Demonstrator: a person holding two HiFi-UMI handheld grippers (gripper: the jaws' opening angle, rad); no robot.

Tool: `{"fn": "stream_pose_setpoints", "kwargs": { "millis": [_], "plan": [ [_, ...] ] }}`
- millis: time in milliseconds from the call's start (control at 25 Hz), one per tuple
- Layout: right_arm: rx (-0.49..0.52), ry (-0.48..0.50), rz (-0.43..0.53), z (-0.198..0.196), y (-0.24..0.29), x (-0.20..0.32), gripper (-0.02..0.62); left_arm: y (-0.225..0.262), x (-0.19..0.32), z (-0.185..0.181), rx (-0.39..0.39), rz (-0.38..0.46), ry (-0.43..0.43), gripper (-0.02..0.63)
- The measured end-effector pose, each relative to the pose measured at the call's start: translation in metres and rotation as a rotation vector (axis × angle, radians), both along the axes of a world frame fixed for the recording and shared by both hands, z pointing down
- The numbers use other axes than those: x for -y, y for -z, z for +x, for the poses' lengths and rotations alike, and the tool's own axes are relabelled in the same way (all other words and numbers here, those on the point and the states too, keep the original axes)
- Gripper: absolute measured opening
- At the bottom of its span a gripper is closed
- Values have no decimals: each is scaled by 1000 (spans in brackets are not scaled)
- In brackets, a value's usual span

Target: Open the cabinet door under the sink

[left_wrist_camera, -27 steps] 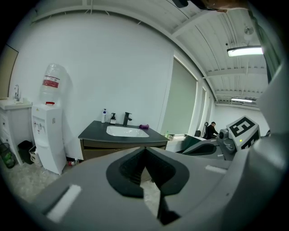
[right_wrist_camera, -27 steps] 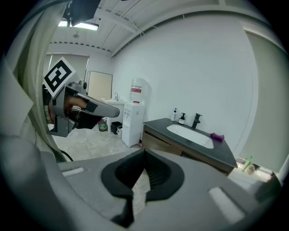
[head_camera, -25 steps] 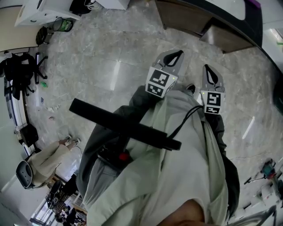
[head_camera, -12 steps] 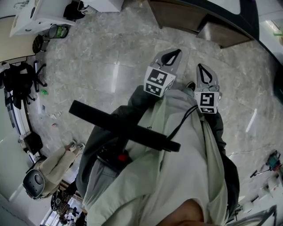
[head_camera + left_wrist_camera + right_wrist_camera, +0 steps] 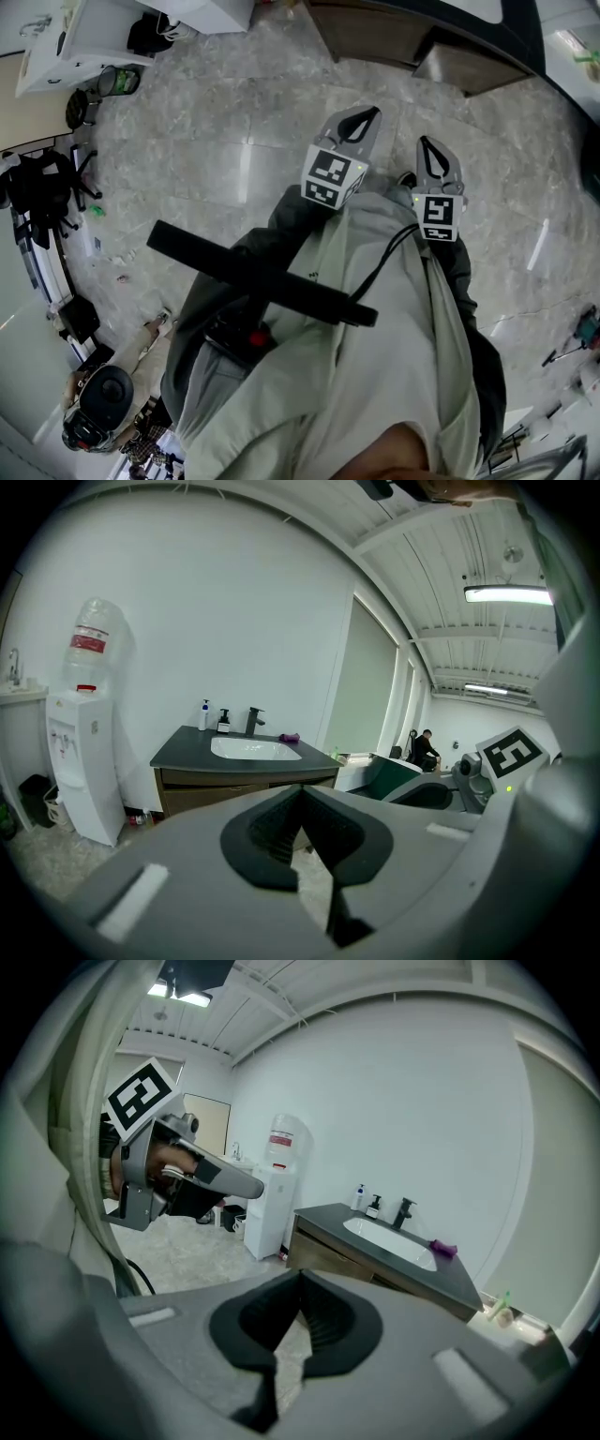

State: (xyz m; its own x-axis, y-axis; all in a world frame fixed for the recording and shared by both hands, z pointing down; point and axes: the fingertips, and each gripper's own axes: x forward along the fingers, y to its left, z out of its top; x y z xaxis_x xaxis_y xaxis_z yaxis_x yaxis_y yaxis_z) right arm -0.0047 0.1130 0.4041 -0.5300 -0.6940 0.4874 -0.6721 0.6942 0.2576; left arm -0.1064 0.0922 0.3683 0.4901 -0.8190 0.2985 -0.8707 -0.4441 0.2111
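Staying put vs earlier, L hand-held gripper (image 5: 367, 117), R hand-held gripper (image 5: 431, 148), jaws together, empty

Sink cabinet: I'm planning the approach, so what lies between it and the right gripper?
Only bare floor between the right gripper and the cabinet, shown in the head view.

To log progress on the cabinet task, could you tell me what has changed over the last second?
Only the head view drifted: the sink cabinet slid slightly up-left in it. The left gripper and right gripper stay shut, empty, held out over the floor; cabinet untouched.
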Motion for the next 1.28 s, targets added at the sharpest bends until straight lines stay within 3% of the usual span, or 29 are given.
{"fn": "stream_pose_setpoints", "kwargs": {
  "millis": [240,440,680,720,840,1120,1200,1280],
  "plan": [
    [-113,71,29,-23,-13,-15,2,-8,-14,-22,-10,-15,-4,6],
    [-154,37,32,-10,-30,2,2,-18,-8,-27,-46,-47,15,6],
    [-53,-61,10,17,-37,38,3,-36,-2,-25,-53,-91,28,6],
    [-21,-64,8,20,-37,46,16,-40,0,-24,-54,-99,35,6],
    [6,-55,17,32,-50,74,191,-54,14,-18,-55,-126,63,6],
    [-229,155,68,68,-107,180,200,-97,62,-3,-38,-157,149,6],
    [-262,232,57,70,-130,216,282,-115,71,2,-34,-175,189,6],
    [-331,340,48,64,-158,249,302,-127,82,5,-51,-195,256,6]
  ]
}}
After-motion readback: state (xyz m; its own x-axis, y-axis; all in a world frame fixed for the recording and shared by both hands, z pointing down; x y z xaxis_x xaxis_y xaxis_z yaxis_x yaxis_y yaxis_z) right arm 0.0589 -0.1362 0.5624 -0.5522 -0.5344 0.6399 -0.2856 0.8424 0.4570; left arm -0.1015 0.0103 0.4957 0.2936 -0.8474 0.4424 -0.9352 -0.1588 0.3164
